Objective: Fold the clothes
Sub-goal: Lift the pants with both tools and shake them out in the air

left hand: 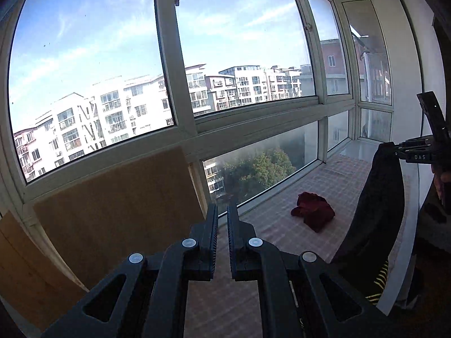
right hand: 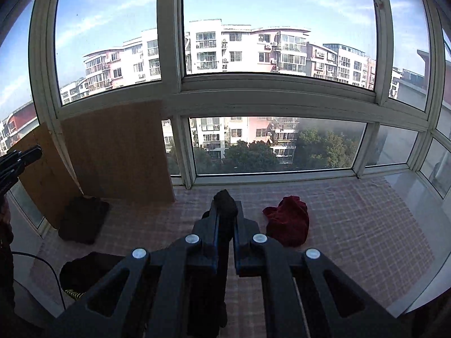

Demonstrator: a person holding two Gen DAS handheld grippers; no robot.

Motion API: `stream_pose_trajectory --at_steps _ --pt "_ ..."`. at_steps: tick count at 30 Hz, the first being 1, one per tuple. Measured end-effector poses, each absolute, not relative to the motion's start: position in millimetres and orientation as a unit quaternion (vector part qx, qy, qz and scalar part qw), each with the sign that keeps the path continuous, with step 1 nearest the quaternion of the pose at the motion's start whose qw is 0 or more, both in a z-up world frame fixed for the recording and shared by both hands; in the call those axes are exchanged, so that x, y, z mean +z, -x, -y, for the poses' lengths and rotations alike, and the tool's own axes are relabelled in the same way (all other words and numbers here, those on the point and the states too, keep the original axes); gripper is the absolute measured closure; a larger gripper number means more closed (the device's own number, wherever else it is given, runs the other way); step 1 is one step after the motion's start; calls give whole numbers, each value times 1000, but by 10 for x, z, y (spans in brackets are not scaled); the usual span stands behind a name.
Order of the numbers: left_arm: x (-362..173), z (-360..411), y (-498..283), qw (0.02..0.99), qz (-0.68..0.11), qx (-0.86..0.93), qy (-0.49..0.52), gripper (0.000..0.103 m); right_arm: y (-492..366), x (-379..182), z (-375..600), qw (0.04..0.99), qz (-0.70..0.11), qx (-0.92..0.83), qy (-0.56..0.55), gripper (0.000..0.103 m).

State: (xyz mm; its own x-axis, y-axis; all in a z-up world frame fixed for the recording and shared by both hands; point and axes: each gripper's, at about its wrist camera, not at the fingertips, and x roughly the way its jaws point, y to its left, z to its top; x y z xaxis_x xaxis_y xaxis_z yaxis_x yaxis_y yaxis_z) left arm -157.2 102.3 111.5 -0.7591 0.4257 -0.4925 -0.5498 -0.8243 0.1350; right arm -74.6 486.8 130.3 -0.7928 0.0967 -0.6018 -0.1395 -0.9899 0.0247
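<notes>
From the left wrist view, the left gripper (left hand: 222,217) points out over a checked cloth (left hand: 324,186) spread along the window ledge. Its ribbed black jaws stand nearly together with only a thin slit between them, and I see no fabric in that slit, so it looks clenched on nothing, though a fold below the frame could escape me. At the far right the right gripper (left hand: 394,148) pinches the top of a black garment (left hand: 375,202), which hangs in a long limp drape, yellow stripes showing near its hem. Lifting it high like this lets it fall straight, I judge, ready for folding. A crumpled dark red garment (left hand: 313,211) waits on the cloth.

From the right wrist view, the right gripper (right hand: 225,211) is clamped on a bunched knob of the black garment (right hand: 224,200), soft and matte between hard plastic fingers. The dark red garment (right hand: 287,219) lies just right of it. A folded dark pile (right hand: 83,217) sits at the foot of a leaning wooden board (right hand: 115,149), and the left gripper (right hand: 25,156) shows at the left edge.
</notes>
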Motion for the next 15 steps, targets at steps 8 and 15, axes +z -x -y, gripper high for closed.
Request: stream_pose_trajectory --at_steps 8,15 --pt "-594 -1644 1513 378 -171 825 384 94 1864 -405 -5026 77 -25 880 468 95" --pt "-1261 -2397 993 458 -179 751 441 89 2176 -934 -5400 93 -47 857 504 95"
